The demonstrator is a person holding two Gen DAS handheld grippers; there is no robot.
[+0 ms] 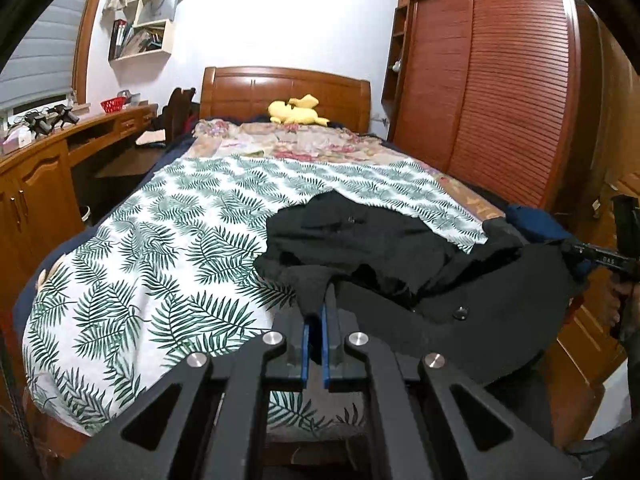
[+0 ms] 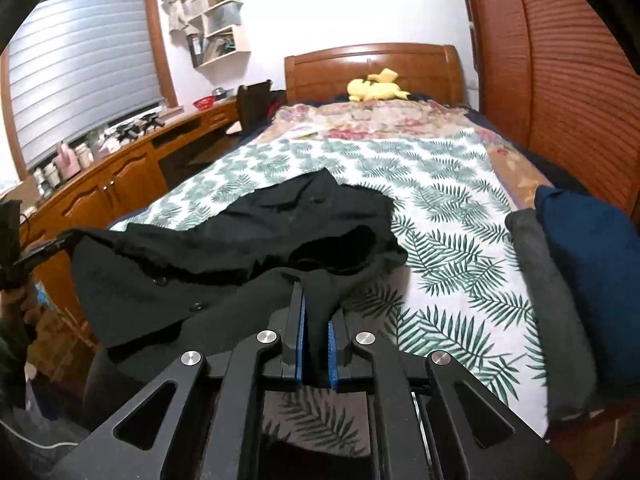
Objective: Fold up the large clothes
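— What have the two got hold of?
— The left hand-held gripper [image 1: 318, 312] and the right hand-held gripper [image 2: 316, 312] each pinch an edge of the black coat [image 1: 372, 240].
— And the coat?
— Partly lifted, its far end on the bed [image 1: 160, 240], well short of the yellow plush toy [image 1: 296, 110] by the headboard.

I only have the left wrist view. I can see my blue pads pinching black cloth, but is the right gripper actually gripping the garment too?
Observer: Yes. In the right wrist view the right gripper is shut on a fold of the black buttoned garment.
Operator: Anything beside it on the bed that I can't make out?
Observer: A folded grey cloth with a dark blue cloth next to it, at the bed's right edge.
Operator: Is the garment touching that pile?
Observer: No, bare leaf-print bedsheet lies between them.
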